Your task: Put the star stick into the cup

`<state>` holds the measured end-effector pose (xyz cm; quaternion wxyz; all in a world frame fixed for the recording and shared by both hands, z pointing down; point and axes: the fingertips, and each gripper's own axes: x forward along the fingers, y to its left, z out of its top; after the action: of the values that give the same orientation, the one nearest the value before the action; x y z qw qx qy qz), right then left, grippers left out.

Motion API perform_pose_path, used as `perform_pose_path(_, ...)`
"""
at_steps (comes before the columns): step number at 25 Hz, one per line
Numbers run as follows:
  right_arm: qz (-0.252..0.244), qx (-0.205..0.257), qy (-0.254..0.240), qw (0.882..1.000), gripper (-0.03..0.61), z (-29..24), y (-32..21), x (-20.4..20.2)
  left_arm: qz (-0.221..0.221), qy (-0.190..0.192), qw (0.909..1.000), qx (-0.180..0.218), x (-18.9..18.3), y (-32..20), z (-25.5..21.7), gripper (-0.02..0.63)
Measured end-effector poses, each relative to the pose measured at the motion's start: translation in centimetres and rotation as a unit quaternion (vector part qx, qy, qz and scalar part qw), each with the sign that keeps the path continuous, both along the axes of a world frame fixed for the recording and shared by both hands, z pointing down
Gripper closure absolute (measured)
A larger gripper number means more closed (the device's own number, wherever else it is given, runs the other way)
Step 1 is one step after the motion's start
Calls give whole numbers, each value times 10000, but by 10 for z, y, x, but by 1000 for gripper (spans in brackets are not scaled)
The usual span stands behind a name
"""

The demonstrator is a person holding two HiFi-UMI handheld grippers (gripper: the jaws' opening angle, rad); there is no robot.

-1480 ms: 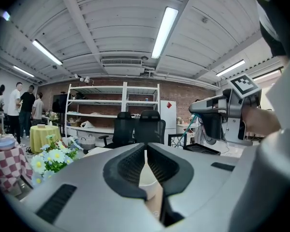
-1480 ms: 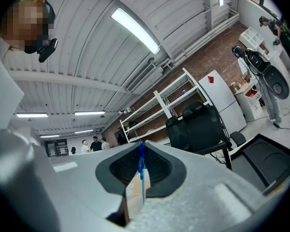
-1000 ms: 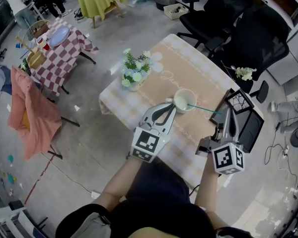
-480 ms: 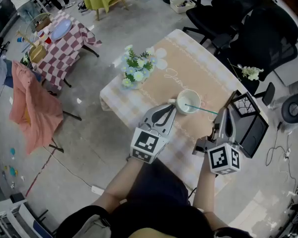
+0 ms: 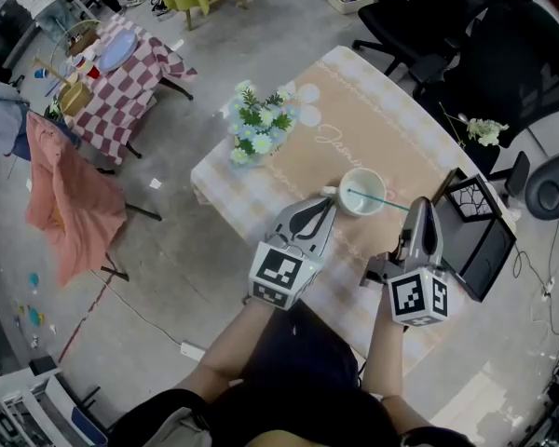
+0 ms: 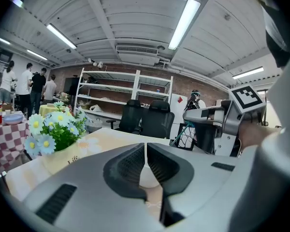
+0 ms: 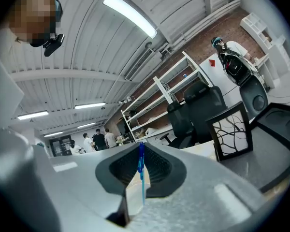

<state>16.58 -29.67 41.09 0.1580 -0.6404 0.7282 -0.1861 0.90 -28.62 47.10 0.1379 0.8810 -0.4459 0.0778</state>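
Observation:
A white cup (image 5: 363,194) stands on the beige tablecloth (image 5: 354,133). My left gripper (image 5: 327,203) reaches it from the near side, its jaws shut at the cup's small handle (image 5: 328,192). In the left gripper view a thin white sliver shows between the shut pads, with the cup (image 6: 148,176) just behind. My right gripper (image 5: 421,210) is shut on a thin teal stick (image 5: 382,200). The stick lies almost level, and its far end is over the cup's mouth. The right gripper view shows the stick (image 7: 141,170) clamped upright between the pads, with the cup (image 7: 134,197) beyond. No star is visible.
A pot of blue and white flowers (image 5: 258,124) stands at the table's far left. A black frame with a branch pattern (image 5: 470,201) sits at the right edge beside a dark tray. Black office chairs (image 5: 503,54) crowd the far side. A checked table (image 5: 121,73) stands far left.
Both grippers have sunk a little toward the table. The stick's far end has slid slightly further across the cup's mouth. Both grips look unchanged.

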Motion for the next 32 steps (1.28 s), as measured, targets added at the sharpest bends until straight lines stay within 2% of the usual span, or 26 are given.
perform_pose_path(32, 230, 15, -69, 9997, 560, 30, 23, 12, 95, -279, 9991, -298, -3, 13, 26, 591)
